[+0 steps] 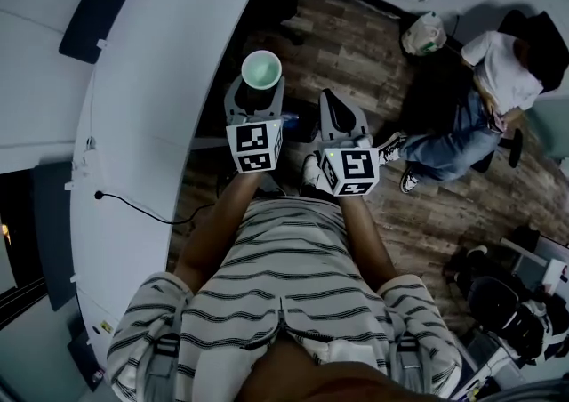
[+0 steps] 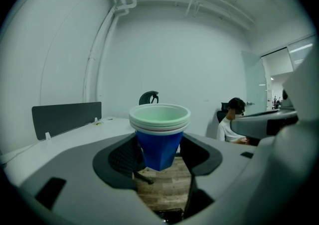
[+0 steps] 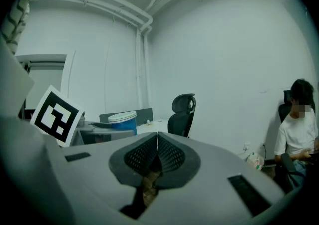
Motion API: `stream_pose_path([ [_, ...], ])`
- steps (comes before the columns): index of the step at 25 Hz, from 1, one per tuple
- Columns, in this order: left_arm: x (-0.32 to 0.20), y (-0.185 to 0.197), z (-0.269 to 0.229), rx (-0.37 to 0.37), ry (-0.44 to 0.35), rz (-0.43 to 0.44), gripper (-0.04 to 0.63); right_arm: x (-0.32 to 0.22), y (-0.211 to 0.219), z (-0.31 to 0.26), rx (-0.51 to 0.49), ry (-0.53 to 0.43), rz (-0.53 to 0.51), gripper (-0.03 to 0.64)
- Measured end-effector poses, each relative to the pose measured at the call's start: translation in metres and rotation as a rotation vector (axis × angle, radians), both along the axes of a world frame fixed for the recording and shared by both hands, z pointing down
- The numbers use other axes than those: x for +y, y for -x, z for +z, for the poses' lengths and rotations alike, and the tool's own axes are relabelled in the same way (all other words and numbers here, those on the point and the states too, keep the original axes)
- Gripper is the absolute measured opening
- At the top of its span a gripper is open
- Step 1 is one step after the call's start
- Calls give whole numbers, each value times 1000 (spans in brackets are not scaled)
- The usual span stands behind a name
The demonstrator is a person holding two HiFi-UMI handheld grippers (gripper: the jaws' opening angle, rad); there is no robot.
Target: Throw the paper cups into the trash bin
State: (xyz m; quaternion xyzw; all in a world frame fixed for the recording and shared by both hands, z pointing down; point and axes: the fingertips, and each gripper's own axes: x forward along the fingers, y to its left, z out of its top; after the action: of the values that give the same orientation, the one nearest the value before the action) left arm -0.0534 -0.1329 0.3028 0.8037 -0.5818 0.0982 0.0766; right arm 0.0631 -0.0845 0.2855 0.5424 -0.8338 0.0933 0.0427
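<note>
White desk [image 1: 160, 80], office chair [image 3: 182, 114], seated person [image 1: 480, 116]

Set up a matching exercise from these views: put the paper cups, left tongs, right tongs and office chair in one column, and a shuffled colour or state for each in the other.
Column one
1. paper cups
2. left tongs
3. right tongs
4. office chair

Column two
A. closed together, nothing between
B. black, with a headrest
C. blue, white rims, stacked
D. clamped on the stack

Pairs: 1-C, 2-D, 3-A, 4-B
</note>
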Motion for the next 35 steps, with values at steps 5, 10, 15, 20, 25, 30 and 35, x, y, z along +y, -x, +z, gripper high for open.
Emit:
stream_pose_path([
  [5, 7, -16, 11, -3, 19, 43, 284, 6, -9, 10, -1, 25, 31, 17],
  [10, 12, -30, 27, -8, 54, 79, 284, 8, -24, 22, -9, 55, 68, 17],
  [15, 18, -40, 48, -13, 105, 109, 284, 14, -31, 37, -9, 93, 91, 17],
  [20, 24, -48, 75, -17, 161, 138, 284, 22, -35, 53, 0, 132, 107, 17],
  [25, 27, -59, 97, -26, 204, 161, 284, 27, -43, 67, 3, 160, 115, 17],
  [30, 32, -70, 122, -32, 243, 186, 284, 30, -47, 91, 14, 191, 111, 17],
  [35, 33, -72, 154, -40, 300, 183, 284, 24, -50, 110, 16, 222, 117, 17],
])
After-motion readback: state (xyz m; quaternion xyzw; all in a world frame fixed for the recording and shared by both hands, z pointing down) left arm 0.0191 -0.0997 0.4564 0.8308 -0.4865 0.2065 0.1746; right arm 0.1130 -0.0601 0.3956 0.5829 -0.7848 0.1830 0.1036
